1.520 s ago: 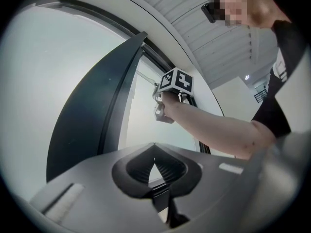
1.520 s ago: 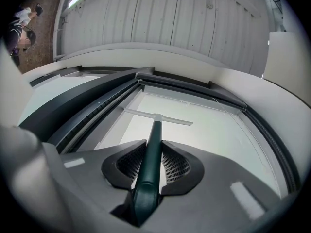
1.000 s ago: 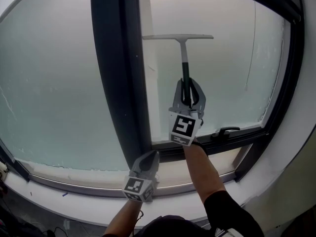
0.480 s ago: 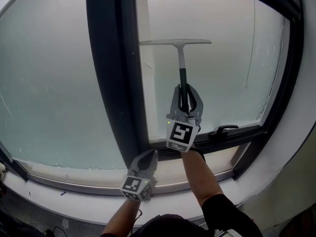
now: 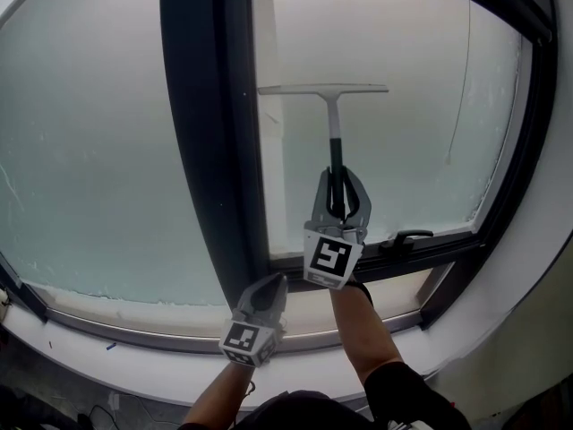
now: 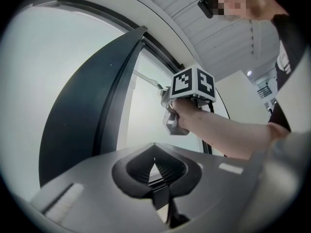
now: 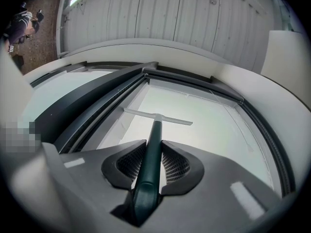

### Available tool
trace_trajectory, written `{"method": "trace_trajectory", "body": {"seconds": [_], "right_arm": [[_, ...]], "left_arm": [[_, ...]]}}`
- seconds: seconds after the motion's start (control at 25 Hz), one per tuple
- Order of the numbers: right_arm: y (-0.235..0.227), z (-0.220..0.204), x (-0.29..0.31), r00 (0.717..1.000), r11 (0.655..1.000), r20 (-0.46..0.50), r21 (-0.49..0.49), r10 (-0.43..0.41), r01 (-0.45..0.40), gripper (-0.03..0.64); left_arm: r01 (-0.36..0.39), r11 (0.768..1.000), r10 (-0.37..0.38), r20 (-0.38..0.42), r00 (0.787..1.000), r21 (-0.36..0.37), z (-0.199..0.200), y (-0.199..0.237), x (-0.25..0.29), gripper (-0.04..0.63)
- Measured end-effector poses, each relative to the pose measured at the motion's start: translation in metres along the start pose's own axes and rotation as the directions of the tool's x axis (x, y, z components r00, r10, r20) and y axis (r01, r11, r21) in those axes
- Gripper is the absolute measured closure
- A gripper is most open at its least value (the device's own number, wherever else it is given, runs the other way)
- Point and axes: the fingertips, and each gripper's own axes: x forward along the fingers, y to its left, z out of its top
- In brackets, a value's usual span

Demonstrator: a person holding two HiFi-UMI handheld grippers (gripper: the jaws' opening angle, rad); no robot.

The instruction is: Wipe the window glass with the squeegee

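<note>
We hold the squeegee [image 5: 334,124] by its dark green handle in the right gripper [image 5: 340,179], whose jaws are clamped tight round it, and the stem runs straight up out of the claw. Its pale blade lies level against the window glass [image 5: 403,141], just right of the dark frame post [image 5: 206,133]. Our left gripper [image 5: 271,285] hangs low at the foot of that post, jaws pressed together on nothing.

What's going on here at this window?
A person holds a squeegee up to the window glass. The right gripper is shut on its dark green handle, with the blade level across the pane beside the dark frame post. The left gripper hangs low by the sill, shut and empty.
</note>
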Motion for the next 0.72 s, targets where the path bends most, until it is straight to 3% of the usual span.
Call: {"method": "trace_trajectory", "body": {"seconds": [0.72], "right_arm": [[0.004, -0.02, -0.023, 0.999, 0.999, -0.029, -0.035, 0.014, -0.015, 0.52]], "left_arm": [[-0.026, 0.999, 0.024, -0.066, 0.998, -0.041, -0.026, 0.004, -0.015, 0.597]]}}
